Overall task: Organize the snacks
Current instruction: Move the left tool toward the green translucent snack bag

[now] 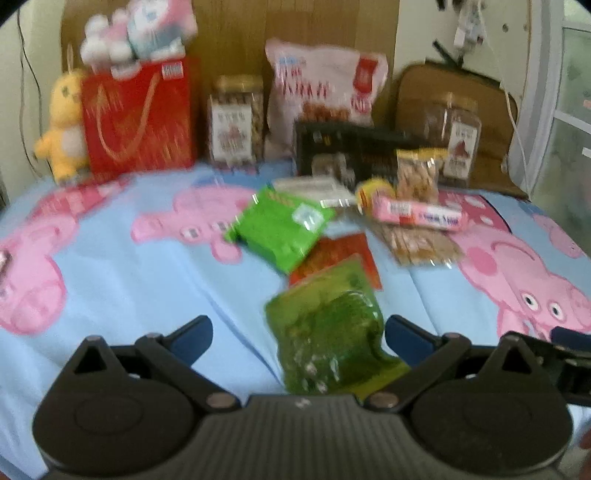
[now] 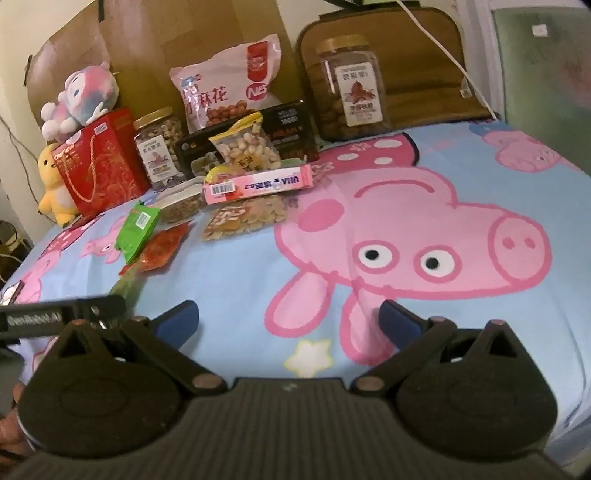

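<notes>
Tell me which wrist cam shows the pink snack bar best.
Right wrist. There the pink snack bar is sharp, its whole length visible, with barcode and lettering legible, lying in front of the peanut bag. The left wrist view shows the bar too, but motion-blurred and smaller, so its print is unreadable.

The left gripper [image 1: 299, 332] hangs low over a pale blue pig-print sheet [image 1: 129, 280], its blue-tipped jaws spread wide around a dark green packet [image 1: 328, 332] that lies between them; contact cannot be made out through the blur. Beyond it lie a red packet [image 1: 343, 258], a bright green bag [image 1: 280, 229], a pink bar [image 1: 417, 214] and a clear bag of nuts [image 1: 421, 247]. Against the cardboard backing stand a red gift bag [image 1: 140, 114] topped by a plush toy [image 1: 136, 33], a yellow chick [image 1: 62, 125], two jars [image 1: 236, 118], a large pink snack bag [image 1: 321, 85] and a black box [image 1: 351, 151]. Part of the right gripper [image 1: 554, 354] shows at the right edge.
</notes>
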`<state>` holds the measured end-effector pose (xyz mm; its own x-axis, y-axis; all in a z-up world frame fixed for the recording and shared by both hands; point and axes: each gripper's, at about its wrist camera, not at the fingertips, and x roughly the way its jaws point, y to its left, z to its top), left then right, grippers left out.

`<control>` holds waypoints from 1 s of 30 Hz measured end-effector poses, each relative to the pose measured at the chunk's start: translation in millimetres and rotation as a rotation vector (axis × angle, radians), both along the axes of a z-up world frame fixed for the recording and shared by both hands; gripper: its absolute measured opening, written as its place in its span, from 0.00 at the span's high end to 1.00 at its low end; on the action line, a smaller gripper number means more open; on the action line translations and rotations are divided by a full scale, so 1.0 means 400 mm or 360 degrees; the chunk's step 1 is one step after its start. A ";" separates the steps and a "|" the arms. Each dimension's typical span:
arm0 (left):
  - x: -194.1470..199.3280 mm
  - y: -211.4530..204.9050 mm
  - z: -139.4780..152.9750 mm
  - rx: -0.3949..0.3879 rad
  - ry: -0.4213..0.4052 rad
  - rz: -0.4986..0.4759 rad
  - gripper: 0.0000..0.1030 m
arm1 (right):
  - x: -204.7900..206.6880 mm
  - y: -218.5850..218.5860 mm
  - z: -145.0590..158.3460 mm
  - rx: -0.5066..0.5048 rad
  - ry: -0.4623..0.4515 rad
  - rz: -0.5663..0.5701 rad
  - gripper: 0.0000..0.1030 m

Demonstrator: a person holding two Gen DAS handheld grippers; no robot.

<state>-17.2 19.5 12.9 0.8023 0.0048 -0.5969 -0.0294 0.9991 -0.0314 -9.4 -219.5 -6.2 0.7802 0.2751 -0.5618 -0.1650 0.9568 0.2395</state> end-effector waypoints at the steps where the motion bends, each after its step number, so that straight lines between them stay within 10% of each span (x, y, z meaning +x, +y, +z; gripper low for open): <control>1: -0.002 -0.003 0.006 0.0036 -0.0039 -0.0003 0.00 | 0.000 0.006 0.003 -0.0012 -0.0014 0.0011 0.00; 10: -0.052 0.000 0.036 0.0030 -0.0362 -0.0186 0.00 | 0.003 0.040 0.010 -0.0082 -0.0108 0.0074 0.00; 30: -0.060 0.135 0.058 0.0043 -0.0311 -0.0181 0.08 | 0.021 0.092 0.027 -0.0081 -0.0226 0.0287 0.27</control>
